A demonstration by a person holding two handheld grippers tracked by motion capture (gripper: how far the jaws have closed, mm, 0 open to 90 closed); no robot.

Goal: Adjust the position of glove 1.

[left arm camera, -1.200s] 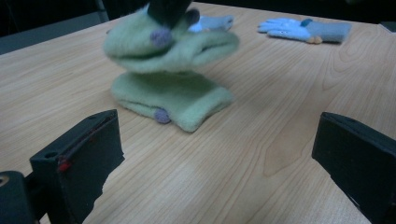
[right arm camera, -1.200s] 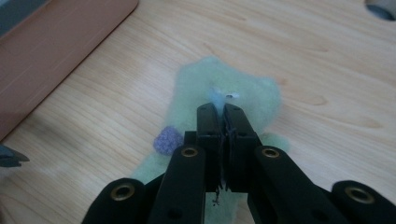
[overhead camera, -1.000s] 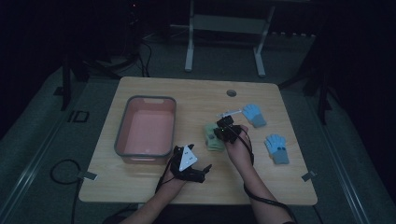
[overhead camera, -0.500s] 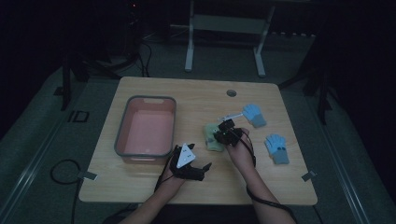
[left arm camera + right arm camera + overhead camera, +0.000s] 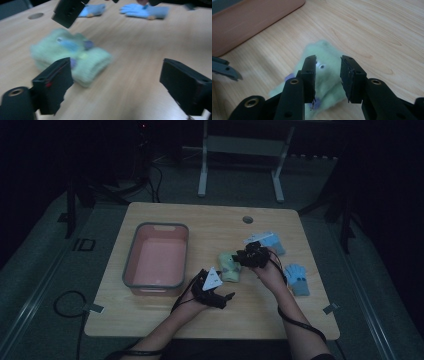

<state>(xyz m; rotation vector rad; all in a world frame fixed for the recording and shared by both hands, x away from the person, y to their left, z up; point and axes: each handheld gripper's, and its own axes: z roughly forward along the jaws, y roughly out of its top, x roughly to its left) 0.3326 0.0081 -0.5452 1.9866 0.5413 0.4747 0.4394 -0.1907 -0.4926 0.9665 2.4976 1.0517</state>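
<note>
Hovering over the green knitted glove (image 5: 230, 266) at table centre, the right gripper (image 5: 328, 72) is pointing down at it with jaws narrowly parted, nothing between them yet. The left gripper (image 5: 220, 297) is waiting just beside the glove, jaws wide and empty. The glove is lying flat on the table (image 5: 210, 222), right of the pink bin (image 5: 131, 263). Judgement: for a sound pick, the right jaws should be straddling a raised fold near the cuff and pressing into the knit before closing, not skimming the fuzz.
</note>
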